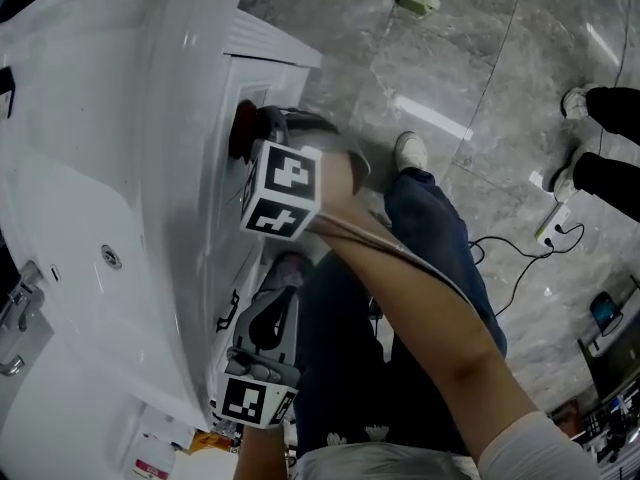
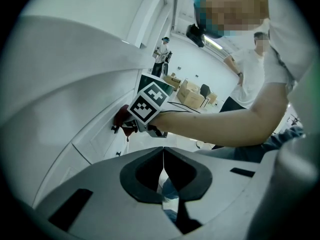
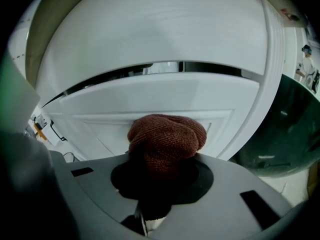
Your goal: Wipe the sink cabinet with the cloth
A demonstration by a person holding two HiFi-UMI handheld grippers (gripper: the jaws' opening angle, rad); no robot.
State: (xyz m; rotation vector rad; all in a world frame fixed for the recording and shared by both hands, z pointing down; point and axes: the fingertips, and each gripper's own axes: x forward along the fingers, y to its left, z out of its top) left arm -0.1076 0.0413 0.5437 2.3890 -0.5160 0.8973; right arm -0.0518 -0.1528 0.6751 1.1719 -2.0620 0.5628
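Observation:
The white sink cabinet (image 1: pixel 215 88) stands at the left of the head view, its panelled door (image 3: pixel 165 101) filling the right gripper view. A reddish-brown knitted cloth (image 3: pixel 167 139) is bunched in my right gripper (image 3: pixel 160 171), which is shut on it and presses it against the door panel. In the head view the cloth (image 1: pixel 243 133) shows dark red against the door, ahead of the right gripper (image 1: pixel 262 138). My left gripper (image 1: pixel 285 268) hangs lower beside the cabinet front. Its jaws meet in the left gripper view, so the left gripper (image 2: pixel 162 166) is shut with nothing in it. That view also shows the cloth (image 2: pixel 122 118).
A basin with a tap (image 1: pixel 15 313) tops the cabinet. Black door handles (image 1: pixel 228 313) stick out of the cabinet front. My legs in jeans (image 1: pixel 430 238) stand close to it. On the grey tiled floor lie a power strip (image 1: pixel 555 223) and cables. Another person's shoes (image 1: pixel 575 103) are at the upper right.

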